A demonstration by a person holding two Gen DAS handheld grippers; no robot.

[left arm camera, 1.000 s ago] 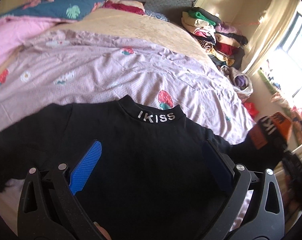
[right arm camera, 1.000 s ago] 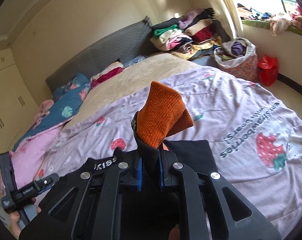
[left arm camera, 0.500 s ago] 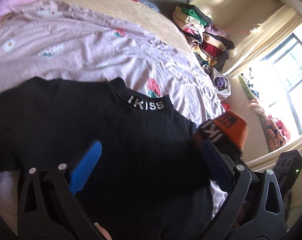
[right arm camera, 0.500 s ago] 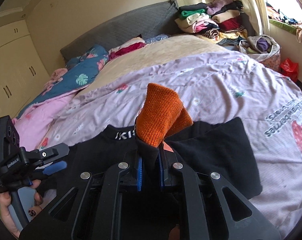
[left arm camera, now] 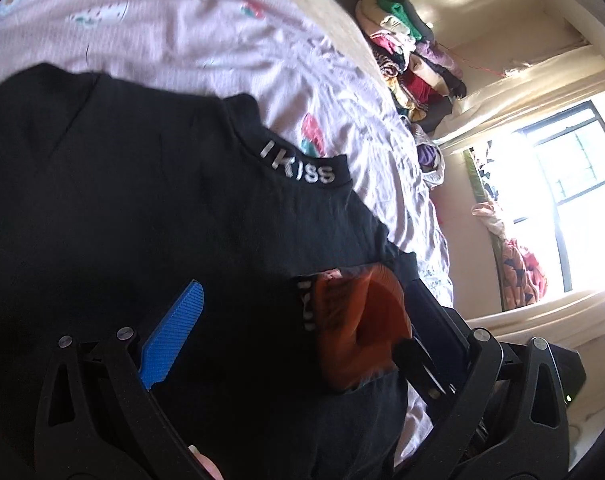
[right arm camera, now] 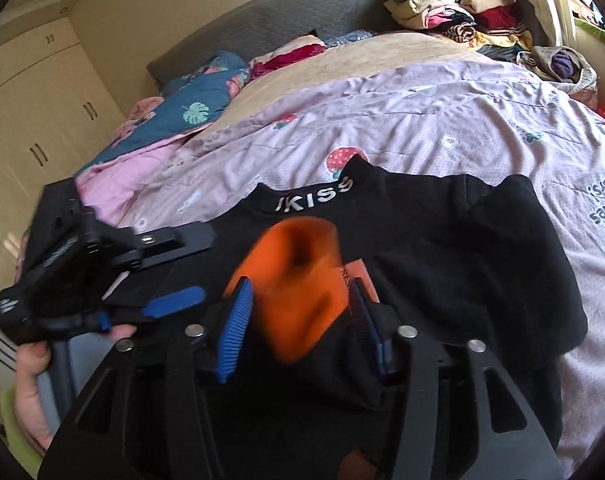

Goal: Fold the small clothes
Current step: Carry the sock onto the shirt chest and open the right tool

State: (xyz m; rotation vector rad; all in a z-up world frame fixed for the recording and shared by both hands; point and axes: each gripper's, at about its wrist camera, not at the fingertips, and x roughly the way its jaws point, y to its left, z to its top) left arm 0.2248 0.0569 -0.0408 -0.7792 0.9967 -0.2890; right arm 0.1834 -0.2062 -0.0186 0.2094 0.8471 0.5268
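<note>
A black top (right arm camera: 442,248) with "IKISS" on its collar (left arm camera: 298,168) lies flat on the lilac bedspread (right arm camera: 422,120). Its sleeve is folded over the body and ends in an orange cuff (right arm camera: 298,280). My right gripper (right arm camera: 300,284) has its jaws opening. The cuff sits blurred and loose between the blue pads (right arm camera: 238,312). My left gripper (left arm camera: 302,292) is open low over the top's body, with nothing gripped and the orange cuff (left arm camera: 358,328) by its right finger. In the right wrist view, a hand holds the left gripper (right arm camera: 182,268) at the left.
A stack of folded clothes (right arm camera: 462,4) stands at the bed's far right corner, with a cloth basket (right arm camera: 562,64) beside it. A blue leaf-print quilt (right arm camera: 198,108) and pink bedding lie far left. Wardrobe doors (right arm camera: 30,120) are at the left and a bright window (left arm camera: 562,184) at the right.
The right gripper carried the orange cuff over the top's body and lowered it, then its jaws parted from the cuff. The left gripper sank closer to the top and rolled.
</note>
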